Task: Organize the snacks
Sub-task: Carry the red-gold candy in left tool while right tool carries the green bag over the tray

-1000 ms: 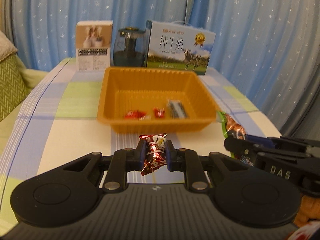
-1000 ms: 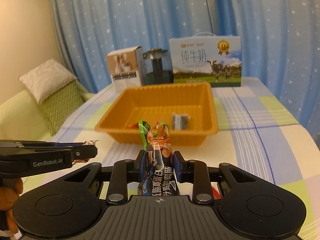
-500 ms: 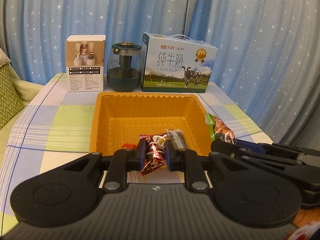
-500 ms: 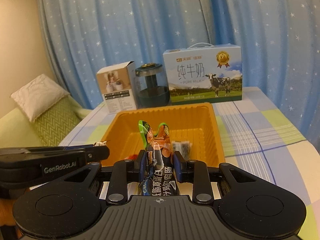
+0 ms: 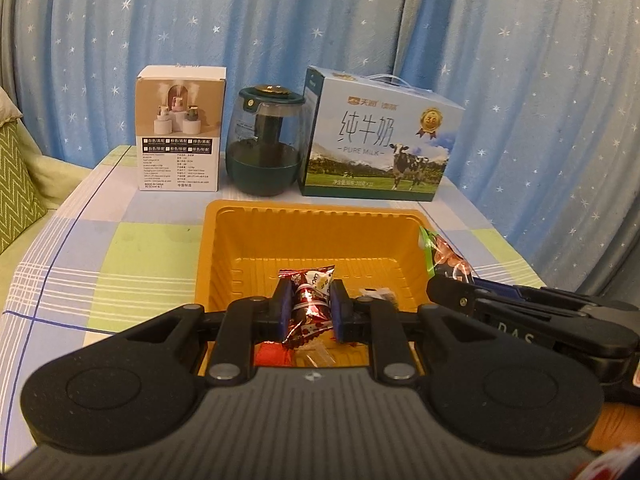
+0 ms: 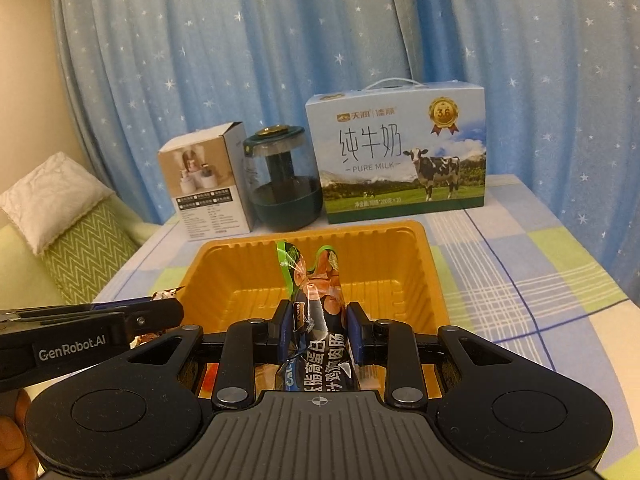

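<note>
Left gripper (image 5: 308,312) clamps a red-and-white candy wrapper (image 5: 307,304) between its blue pads, held over the near part of the orange plastic tray (image 5: 224,256). Small wrapped snacks lie in the tray under the fingers. Right gripper (image 5: 452,294) enters from the right, pinching a green-edged snack packet (image 5: 442,252) at the tray's right rim. Behind the tray: humidifier box (image 5: 180,146), dark glass jar (image 5: 264,144), pure milk carton (image 5: 380,148). Checked tablecloth (image 5: 100,248), starred blue curtain (image 5: 280,20).

Each wrist view looks forward along its own fingers, close above the near rim of the orange tray (image 5: 208,248) (image 6: 434,280), toward the star-patterned curtain (image 5: 100,40) (image 6: 160,60). Both views share the tray and the milk carton (image 5: 380,148) (image 6: 404,156).
</note>
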### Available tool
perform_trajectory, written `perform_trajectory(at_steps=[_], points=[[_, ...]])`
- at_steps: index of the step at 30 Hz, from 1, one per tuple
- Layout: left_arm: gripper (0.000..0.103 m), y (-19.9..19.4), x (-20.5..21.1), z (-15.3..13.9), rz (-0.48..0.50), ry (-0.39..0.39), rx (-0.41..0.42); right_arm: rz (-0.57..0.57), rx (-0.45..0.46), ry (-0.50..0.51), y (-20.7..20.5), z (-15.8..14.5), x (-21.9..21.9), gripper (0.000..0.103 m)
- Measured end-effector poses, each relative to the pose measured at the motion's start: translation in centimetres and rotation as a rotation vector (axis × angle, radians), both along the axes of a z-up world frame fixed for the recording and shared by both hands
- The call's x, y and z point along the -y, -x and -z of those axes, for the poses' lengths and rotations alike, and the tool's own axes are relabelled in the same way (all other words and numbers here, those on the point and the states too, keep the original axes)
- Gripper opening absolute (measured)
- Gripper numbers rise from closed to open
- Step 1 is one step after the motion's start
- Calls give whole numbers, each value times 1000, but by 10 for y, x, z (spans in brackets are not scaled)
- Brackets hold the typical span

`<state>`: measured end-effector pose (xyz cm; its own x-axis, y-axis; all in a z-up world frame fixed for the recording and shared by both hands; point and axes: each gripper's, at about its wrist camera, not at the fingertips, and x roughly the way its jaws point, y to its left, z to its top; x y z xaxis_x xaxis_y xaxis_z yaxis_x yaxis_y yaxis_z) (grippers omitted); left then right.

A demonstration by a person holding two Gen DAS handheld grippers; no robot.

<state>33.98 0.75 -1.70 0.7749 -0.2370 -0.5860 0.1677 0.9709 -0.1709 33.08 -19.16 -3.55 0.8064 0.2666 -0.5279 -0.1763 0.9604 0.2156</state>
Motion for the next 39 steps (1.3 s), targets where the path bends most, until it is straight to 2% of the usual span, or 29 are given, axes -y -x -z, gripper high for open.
perform_trajectory(at_steps=[9, 14, 24, 27, 39], points=[[18, -17, 1, 12, 14, -10, -26, -13, -31, 14, -27, 12, -9, 29], [18, -24, -6, 18, 6, 7, -34, -14, -39, -26, -34, 15, -6, 29], [19, -35, -4, 28, 18, 32, -50, -14, -51, -37, -42, 21, -7, 29], [26, -34, -7, 30, 1, 24, -51, -14, -55, -40, -42, 23, -7, 29], [26, -30, -20, 28, -36, 24, -54, -30, -54, -67, -42, 19, -11, 29]])
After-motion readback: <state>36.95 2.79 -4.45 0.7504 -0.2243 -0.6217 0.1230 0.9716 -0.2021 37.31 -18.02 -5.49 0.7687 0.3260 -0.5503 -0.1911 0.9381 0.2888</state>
